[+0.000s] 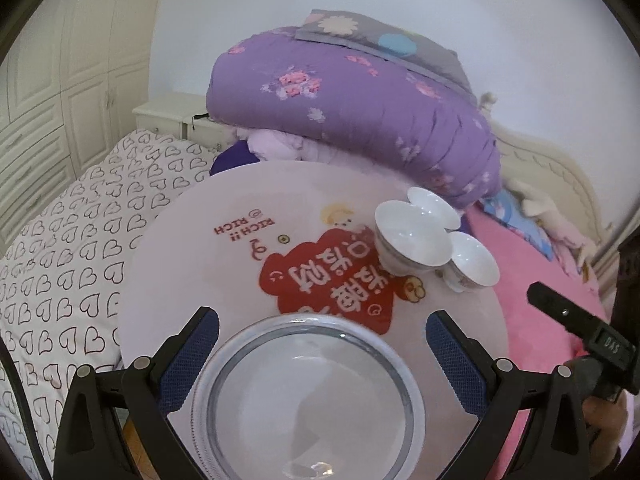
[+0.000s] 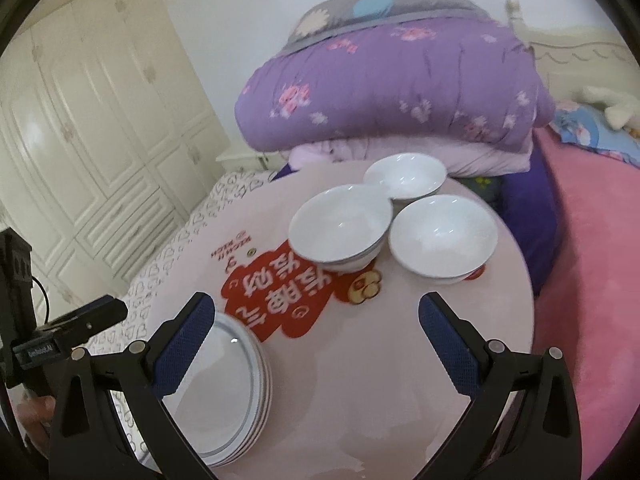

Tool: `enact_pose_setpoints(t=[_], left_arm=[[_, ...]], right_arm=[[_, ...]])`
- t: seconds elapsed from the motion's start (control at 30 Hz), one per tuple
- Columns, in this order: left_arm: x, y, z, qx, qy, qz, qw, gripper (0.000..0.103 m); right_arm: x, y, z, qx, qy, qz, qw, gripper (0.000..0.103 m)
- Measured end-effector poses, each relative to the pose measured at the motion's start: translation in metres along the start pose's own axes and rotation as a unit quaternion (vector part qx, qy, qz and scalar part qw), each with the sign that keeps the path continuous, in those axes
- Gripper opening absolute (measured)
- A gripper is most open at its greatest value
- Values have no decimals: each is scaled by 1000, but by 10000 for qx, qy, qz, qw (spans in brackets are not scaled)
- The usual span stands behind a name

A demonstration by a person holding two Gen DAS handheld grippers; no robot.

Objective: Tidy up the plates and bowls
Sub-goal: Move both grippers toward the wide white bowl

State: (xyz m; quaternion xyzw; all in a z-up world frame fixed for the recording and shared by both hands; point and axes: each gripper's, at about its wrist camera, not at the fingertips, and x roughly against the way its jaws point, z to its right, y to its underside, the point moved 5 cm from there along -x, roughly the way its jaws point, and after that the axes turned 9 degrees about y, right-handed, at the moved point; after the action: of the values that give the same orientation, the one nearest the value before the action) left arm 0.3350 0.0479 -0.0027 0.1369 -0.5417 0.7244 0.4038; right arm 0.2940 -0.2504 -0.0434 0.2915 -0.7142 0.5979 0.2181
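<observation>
A stack of white plates with a grey ring [image 1: 308,396] [image 2: 228,392] rests on the near edge of the round pink table [image 1: 200,248] [image 2: 400,360]. My left gripper [image 1: 322,354] hovers above the stack, open wide, pads not touching it. Three white bowls cluster at the table's far right: a stacked pair of bowls [image 1: 412,236] [image 2: 340,228], a single bowl [image 1: 474,262] [image 2: 444,236], and a shallow bowl [image 2: 406,176] behind. My right gripper [image 2: 316,342] stands open over bare tabletop, with nothing between its fingers. The right gripper's body [image 1: 584,332] shows at the right edge of the left wrist view.
The table stands on a bed with a heart-print sheet [image 1: 72,256] and a pink blanket [image 2: 592,288]. Folded purple quilts [image 1: 352,120] [image 2: 392,92] pile up behind the table. Cream wardrobe doors [image 2: 88,140] line the left. The left gripper's body [image 2: 68,332] shows at left.
</observation>
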Motion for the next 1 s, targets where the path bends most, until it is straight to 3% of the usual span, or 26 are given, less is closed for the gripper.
enact_pose_setpoints(t=[0.47, 0.73, 1.0], left_arm=[[-27, -40, 54, -573, 57, 443, 9974, 102], [-70, -58, 67, -671, 185, 365, 9969, 102], [-133, -83, 66, -588, 163, 110, 9981, 102]], right_arm=[[20, -40, 18, -209, 334, 733, 9965, 103], [-4, -56, 26, -38, 452, 536, 9975, 103], [-56, -76, 39, 111, 400, 79, 9991, 103]])
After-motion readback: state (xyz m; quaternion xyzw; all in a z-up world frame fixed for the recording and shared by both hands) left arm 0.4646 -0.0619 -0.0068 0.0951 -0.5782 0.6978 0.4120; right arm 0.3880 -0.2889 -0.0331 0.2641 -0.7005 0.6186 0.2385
